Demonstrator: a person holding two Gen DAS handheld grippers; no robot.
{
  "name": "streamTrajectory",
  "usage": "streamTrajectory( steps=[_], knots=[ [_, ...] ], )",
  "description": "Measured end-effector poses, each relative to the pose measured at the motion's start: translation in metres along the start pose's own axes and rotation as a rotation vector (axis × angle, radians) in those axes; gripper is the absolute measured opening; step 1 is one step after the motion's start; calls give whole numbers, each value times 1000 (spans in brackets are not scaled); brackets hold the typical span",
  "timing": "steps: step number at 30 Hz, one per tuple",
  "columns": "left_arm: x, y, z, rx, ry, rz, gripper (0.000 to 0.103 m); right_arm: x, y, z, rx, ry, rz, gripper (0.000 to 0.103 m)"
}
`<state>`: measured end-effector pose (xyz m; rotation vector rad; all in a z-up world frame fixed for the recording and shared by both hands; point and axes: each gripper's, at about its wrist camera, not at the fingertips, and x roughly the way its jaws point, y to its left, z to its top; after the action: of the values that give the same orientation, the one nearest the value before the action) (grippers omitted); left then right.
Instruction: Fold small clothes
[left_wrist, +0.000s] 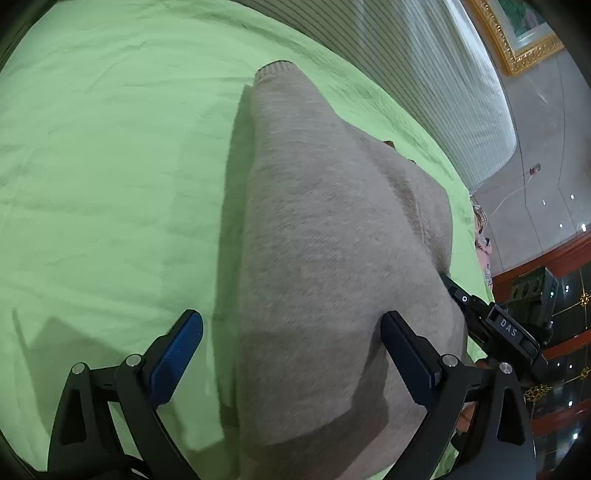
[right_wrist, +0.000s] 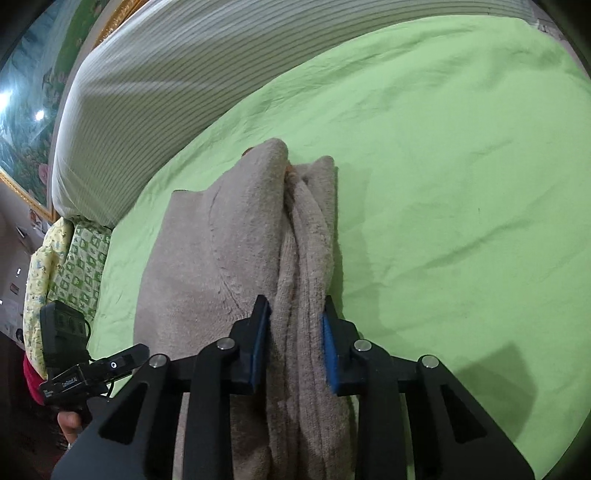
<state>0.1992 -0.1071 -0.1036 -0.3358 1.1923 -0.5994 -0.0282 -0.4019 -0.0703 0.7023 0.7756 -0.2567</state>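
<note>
right tongs (right_wrist: 295, 325) pinch a bunched edge of the beige sweater (right_wrist: 221, 251) on the green bed (right_wrist: 461, 166); left tongs (left_wrist: 291, 347) spread wide, empty. fleece could slip, undoing the fold.

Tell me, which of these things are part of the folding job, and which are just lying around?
Part of the job:
- beige fuzzy knit sweater
- right gripper, clamped on its bunched folds
- left gripper, open over it

Just lying about:
- light green bedsheet
- white striped pillow
- gold-framed painting
- patterned yellow-green cloth
</note>
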Motion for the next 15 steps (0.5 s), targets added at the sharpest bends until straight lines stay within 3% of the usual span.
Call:
streamTrajectory(
  steps=[2, 4, 6, 9, 11, 12, 15],
  knots=[
    [4, -1, 4, -1, 4, -7, 98, 1, -2, -1, 9, -5, 5, 32],
    [5, -3, 5, -2, 7, -16, 98, -2, -2, -1, 10, -17, 5, 43],
    [12, -3, 8, 2, 10, -26, 98, -3, 4, 1, -19, -18, -45, 52],
    [19, -3, 11, 0, 5, -42, 97, 5, 6, 2, -23, 2, -25, 52],
    [23, -5, 11, 0, 5, -65, 84, 12, 6, 2, -23, 16, -21, 52],
    [24, -5, 11, -2, 11, -82, 83, 14, 3, 2, -11, 17, -8, 51],
    [18, -7, 10, 12, -11, -93, 66, 14, 3, 2, 21, 16, 44, 34]
  ],
)
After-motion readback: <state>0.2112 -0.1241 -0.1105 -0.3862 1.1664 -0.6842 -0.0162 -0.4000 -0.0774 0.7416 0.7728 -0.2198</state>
